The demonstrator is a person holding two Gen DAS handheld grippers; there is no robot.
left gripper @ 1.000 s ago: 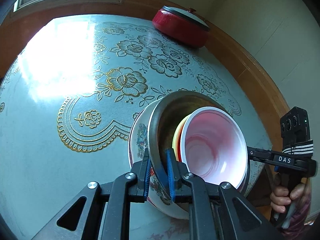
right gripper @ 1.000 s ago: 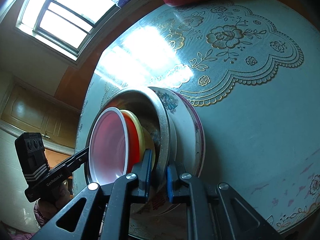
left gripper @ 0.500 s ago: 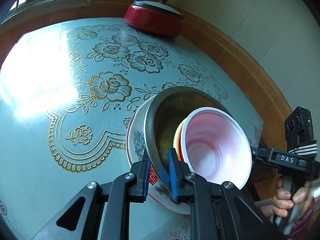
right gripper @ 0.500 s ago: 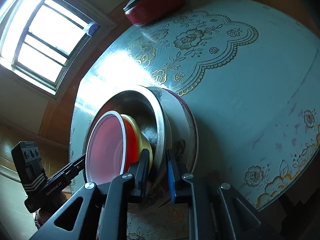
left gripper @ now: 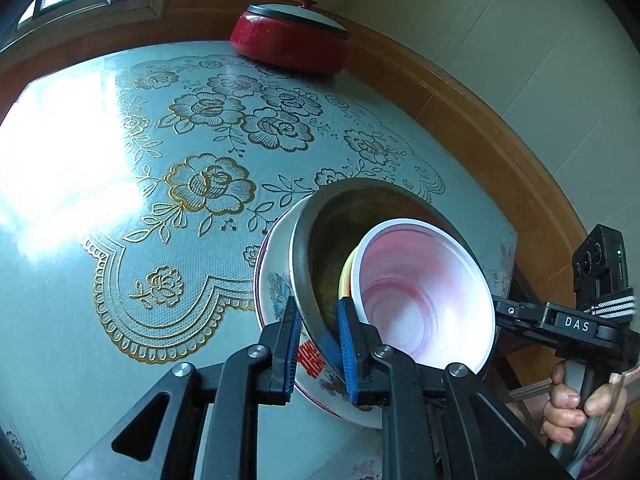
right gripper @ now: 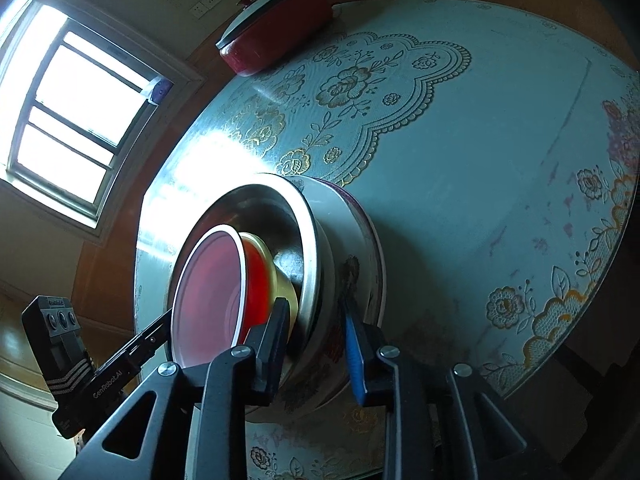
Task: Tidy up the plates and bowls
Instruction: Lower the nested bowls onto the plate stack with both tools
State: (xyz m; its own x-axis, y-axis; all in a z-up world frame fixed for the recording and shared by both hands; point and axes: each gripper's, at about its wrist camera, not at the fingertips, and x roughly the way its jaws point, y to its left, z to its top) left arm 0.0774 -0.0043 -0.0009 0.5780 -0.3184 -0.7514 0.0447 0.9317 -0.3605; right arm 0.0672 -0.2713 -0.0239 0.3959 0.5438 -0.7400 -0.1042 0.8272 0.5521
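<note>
Four bowls sit nested as one stack: a white-rimmed red bowl (left gripper: 424, 300) innermost, a yellow bowl (right gripper: 286, 280) showing only as a thin edge behind it, both inside a steel bowl (left gripper: 320, 240), which sits in turn in a floral ceramic bowl (left gripper: 276, 280). The whole stack looks tilted, its mouth turned to the side, and it appears to be carried above the near edge of the table (left gripper: 60, 320) rather than resting flat on it, though contact underneath is hidden. The left gripper (left gripper: 318, 338) is nearly closed, its blue pads pinching the rims of the outer bowls on one side; the right gripper (right gripper: 316, 338) does the same on the opposite side, one finger inside the steel bowl and the blue one outside the ceramic wall. To do this step well, I judge that both hands should move together and level the stack before lowering it, since the loose inner bowls could slide out of a tilted stack. Set the ceramic base down flat, well onto the lace-patterned cloth (left gripper: 200, 184) and away from the table edge, then ease both grips apart only once the weight is borne. A red lidded pot (left gripper: 290, 38) stands well apart at the far side, so it poses no obstacle.
</note>
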